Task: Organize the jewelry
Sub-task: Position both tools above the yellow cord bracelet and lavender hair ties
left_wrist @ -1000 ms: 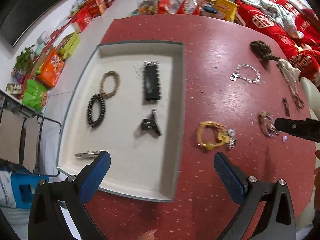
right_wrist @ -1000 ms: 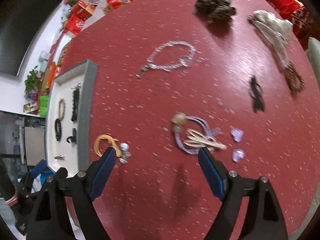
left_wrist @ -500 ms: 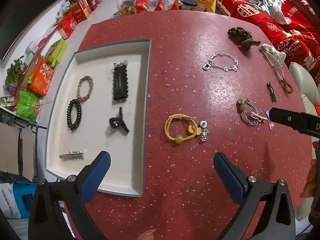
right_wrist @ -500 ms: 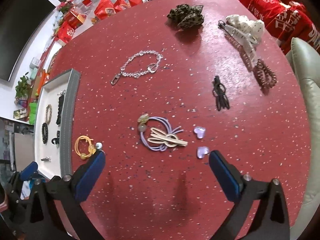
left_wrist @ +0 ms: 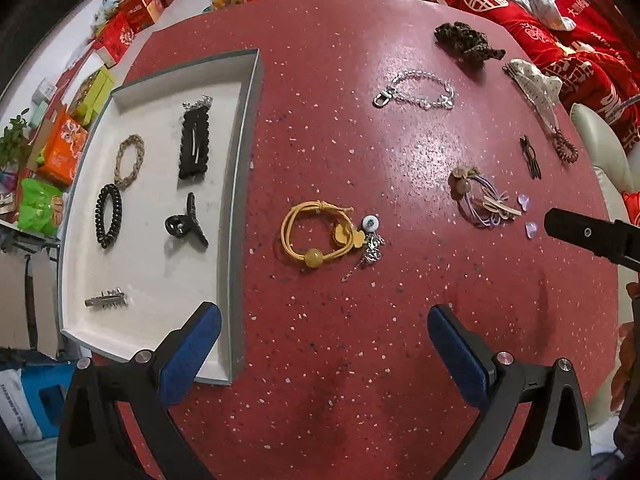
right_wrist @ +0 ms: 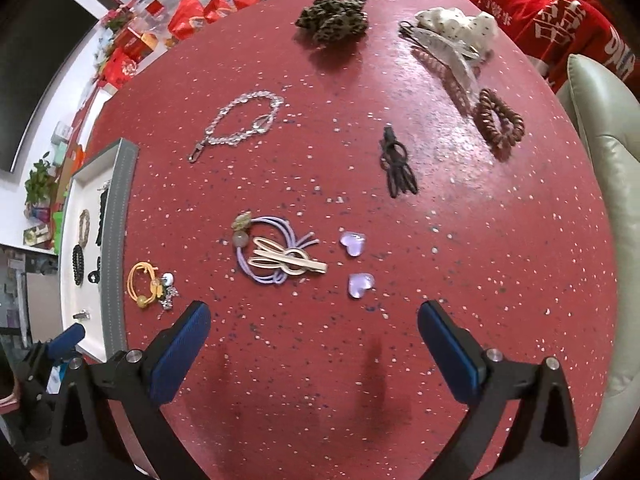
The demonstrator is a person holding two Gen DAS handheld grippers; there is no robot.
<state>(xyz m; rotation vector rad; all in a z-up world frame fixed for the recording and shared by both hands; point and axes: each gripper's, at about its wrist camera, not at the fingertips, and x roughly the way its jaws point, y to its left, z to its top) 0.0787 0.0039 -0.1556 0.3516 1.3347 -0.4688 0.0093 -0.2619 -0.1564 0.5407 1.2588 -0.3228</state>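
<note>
Both claws (left_wrist: 324, 340) (right_wrist: 314, 338) wide apart, empty.

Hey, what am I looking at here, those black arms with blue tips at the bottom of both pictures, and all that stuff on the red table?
Those are two hand-held grippers, one in each of a person's hands, each carrying a wide-angle camera that looks along its blue-padded fingers. One picture is from the left gripper, the other from the right gripper. Both stand open and hold nothing; the right one's jaws have just been opening. On the red table a white tray already holds hair clips and bracelets. Loose on the table lie a yellow cord bracelet, a silver chain bracelet, a purple hair tie, two purple hearts, a black clip and a brown coil hair tie.
</note>
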